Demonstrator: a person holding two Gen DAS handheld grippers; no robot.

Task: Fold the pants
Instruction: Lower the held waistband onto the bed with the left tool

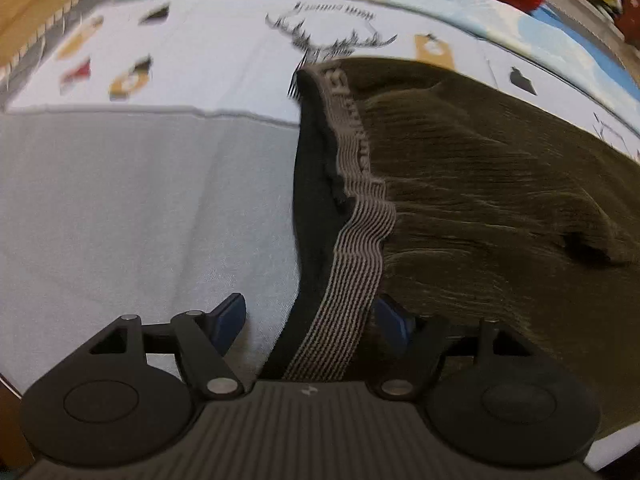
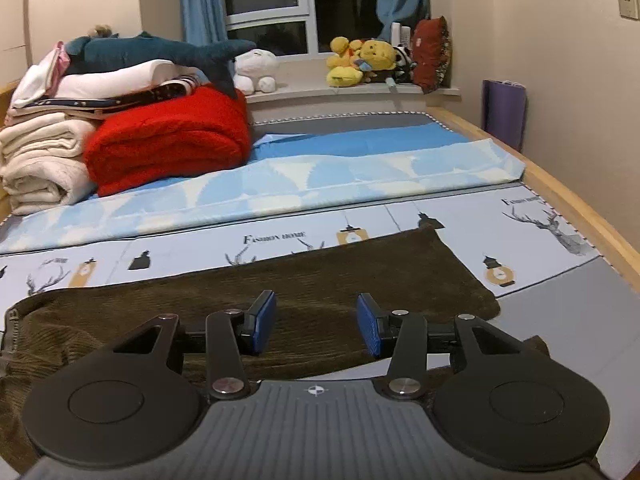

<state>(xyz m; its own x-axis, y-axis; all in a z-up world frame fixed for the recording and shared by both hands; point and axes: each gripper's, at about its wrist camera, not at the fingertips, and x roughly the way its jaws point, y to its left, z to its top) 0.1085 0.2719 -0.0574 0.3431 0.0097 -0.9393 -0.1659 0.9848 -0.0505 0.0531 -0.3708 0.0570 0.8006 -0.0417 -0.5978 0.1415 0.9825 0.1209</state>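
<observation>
**A:** So, where are the pants (image 2: 280,304)?

**B:** They lie spread on a bed sheet (image 2: 192,248) printed with deer and lanterns. They are dark olive-brown ribbed fabric. In the right wrist view they stretch straight ahead of the right gripper (image 2: 316,326) and off to its left, with one leg end ahead and to its right.

**A:** What is the right gripper doing?

**B:** Its two blue-padded fingers (image 2: 264,322) stand wide apart with nothing between them. It is above the pants; I cannot tell whether it touches the cloth.

**A:** And the left one?

**B:** The left gripper (image 1: 310,320) also has its fingers spread. The striped elastic waistband (image 1: 352,276) runs up between them from the gripper's body, with the dark inner side of the pants just left of it. The right finger is partly hidden behind the fabric. The pads do not press on the band.

**A:** What else is nearby?

**B:** Beyond the right gripper, far ahead and left, sits a folded red blanket (image 2: 168,144) beside a stack of white bedding (image 2: 44,160) with a plush shark (image 2: 160,54) on top. Yellow stuffed toys (image 2: 360,60) sit on the windowsill farther back.
</observation>
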